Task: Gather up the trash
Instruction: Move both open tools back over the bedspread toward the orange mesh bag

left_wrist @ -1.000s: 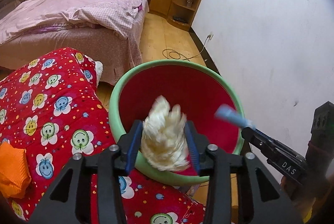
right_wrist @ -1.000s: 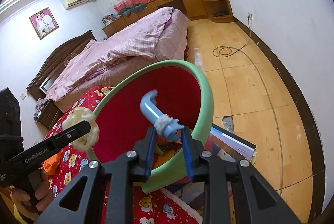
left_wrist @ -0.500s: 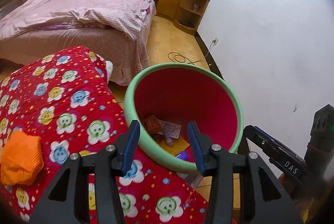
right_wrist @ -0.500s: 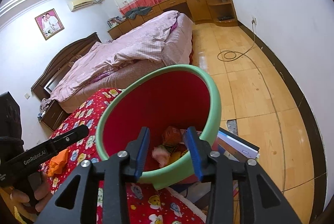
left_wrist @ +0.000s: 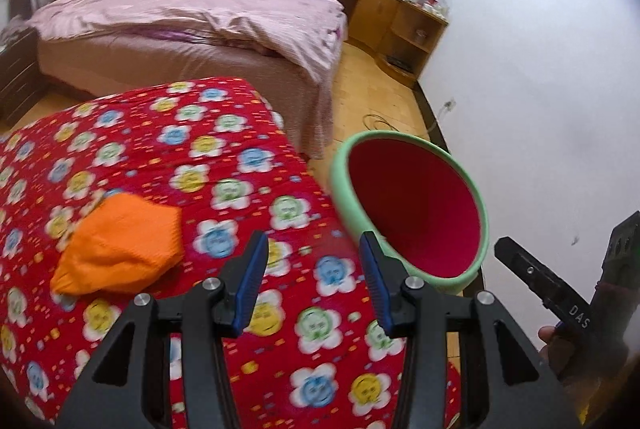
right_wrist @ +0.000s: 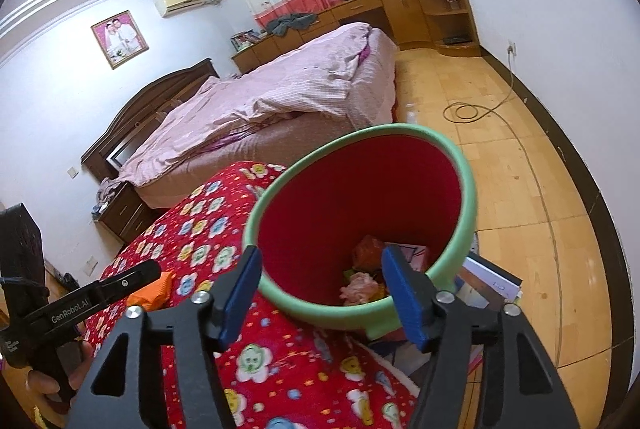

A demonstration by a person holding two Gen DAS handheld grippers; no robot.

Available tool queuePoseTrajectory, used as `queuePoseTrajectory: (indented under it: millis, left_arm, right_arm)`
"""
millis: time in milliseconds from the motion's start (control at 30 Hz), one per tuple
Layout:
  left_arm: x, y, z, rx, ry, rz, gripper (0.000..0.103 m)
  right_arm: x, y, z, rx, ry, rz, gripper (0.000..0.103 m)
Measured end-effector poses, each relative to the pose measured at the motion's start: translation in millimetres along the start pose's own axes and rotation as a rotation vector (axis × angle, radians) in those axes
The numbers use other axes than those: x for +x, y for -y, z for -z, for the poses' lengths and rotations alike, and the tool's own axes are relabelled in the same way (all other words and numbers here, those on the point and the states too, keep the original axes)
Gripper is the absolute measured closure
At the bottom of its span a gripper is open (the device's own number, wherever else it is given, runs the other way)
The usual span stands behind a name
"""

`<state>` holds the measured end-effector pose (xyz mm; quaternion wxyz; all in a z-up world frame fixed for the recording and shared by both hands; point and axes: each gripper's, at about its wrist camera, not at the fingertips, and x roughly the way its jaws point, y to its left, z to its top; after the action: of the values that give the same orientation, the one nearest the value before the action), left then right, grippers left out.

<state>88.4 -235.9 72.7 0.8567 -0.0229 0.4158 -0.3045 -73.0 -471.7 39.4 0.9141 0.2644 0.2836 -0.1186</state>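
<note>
A bin with a green rim [left_wrist: 478, 205] and red inside stands beside a surface under a red flowered cloth [left_wrist: 200, 165]. In the right wrist view the bin [right_wrist: 466, 197] holds several pieces of trash [right_wrist: 362, 287]. An orange crumpled piece [left_wrist: 120, 243] lies on the cloth; it also shows in the right wrist view [right_wrist: 154, 291]. My left gripper [left_wrist: 314, 285] is open and empty above the cloth, right of the orange piece. My right gripper [right_wrist: 320, 295] is open and empty over the bin's near rim.
A bed with pink covers [left_wrist: 192, 17] stands behind. Wooden cabinets [left_wrist: 400, 21] line the far wall. A cable [right_wrist: 468, 111] lies coiled on the wooden floor. Books or boxes [right_wrist: 494, 279] lie beside the bin. A white wall [left_wrist: 540, 89] is at the right.
Both grippers opened and dropped their trash, the fluffy white piece and the blue piece, into the bin. The left gripper has swung left, over the cloth toward the orange piece.
</note>
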Motion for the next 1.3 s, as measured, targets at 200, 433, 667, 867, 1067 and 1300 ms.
queuePoseTrajectory:
  millis: [200, 433, 667, 867, 1067, 1300]
  left_arm:
    - [-22.4, -31.7, 5.3, -0.051, 0.028, -0.068, 0.056]
    - [-49.0, -68.9, 15.4, -0.106, 0.058, -0.151, 0.056]
    - [-69.4, -106.0, 27.1, -0.162, 0.076, -0.223, 0.056]
    - [-78.2, -138.4, 34.6, -0.214, 0.085, -0.294, 0.056]
    - [-81.9, -168.7, 43.2, -0.265, 0.082, -0.351, 0.056]
    - [-80.6, -197.5, 53.5, -0.324, 0.072, -0.377, 0.056]
  right_arm:
    - [1.0, -29.9, 6.1, -0.042, -0.024, -0.032, 0.029]
    - [7.0, -67.9, 16.7, -0.102, -0.058, -0.072, 0.022]
    - [21.6, -103.7, 27.1, -0.162, -0.112, -0.112, 0.016]
    - [38.8, -137.9, 34.6, -0.208, -0.158, -0.166, 0.011]
    - [62.1, -172.8, 41.5, -0.256, -0.201, -0.2, 0.002]
    - [95.7, -207.3, 52.2, -0.304, -0.272, -0.232, 0.0]
